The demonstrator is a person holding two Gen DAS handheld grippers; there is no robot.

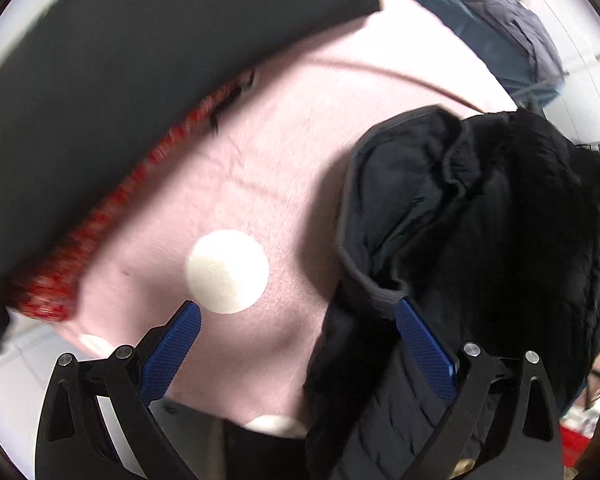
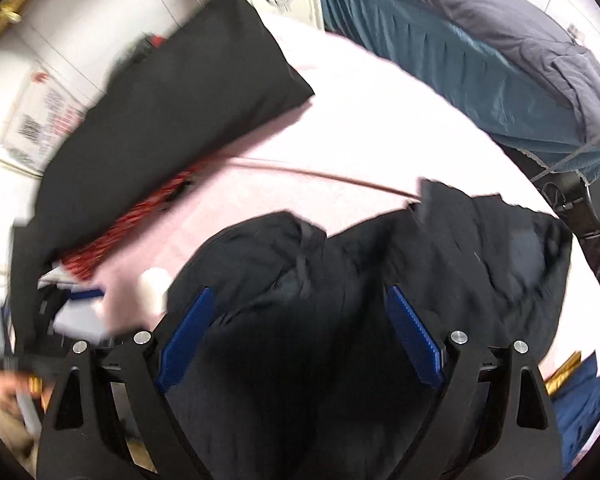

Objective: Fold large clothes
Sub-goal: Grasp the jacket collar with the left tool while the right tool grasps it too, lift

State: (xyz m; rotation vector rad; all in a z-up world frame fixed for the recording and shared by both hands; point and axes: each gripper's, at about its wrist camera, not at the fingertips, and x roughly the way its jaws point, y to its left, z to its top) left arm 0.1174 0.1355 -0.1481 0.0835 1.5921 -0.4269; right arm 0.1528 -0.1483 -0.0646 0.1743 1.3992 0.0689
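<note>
A black padded jacket (image 1: 480,240) lies bunched on a pink cloth with white dots (image 1: 280,168). My left gripper (image 1: 296,308) is open above the pink cloth, its right finger (image 1: 420,348) at the jacket's ribbed cuff edge. In the right wrist view the same jacket (image 2: 340,280) fills the lower middle. My right gripper (image 2: 300,296) is open just above the jacket, with the jacket showing between its blue pads. Neither gripper holds anything.
A folded black garment with a red knitted edge (image 1: 112,92) lies at the left on the pink cloth; it also shows in the right wrist view (image 2: 172,100). A grey and teal bedding pile (image 2: 480,48) lies at the back right. Boxes and clutter (image 2: 48,112) stand at the left.
</note>
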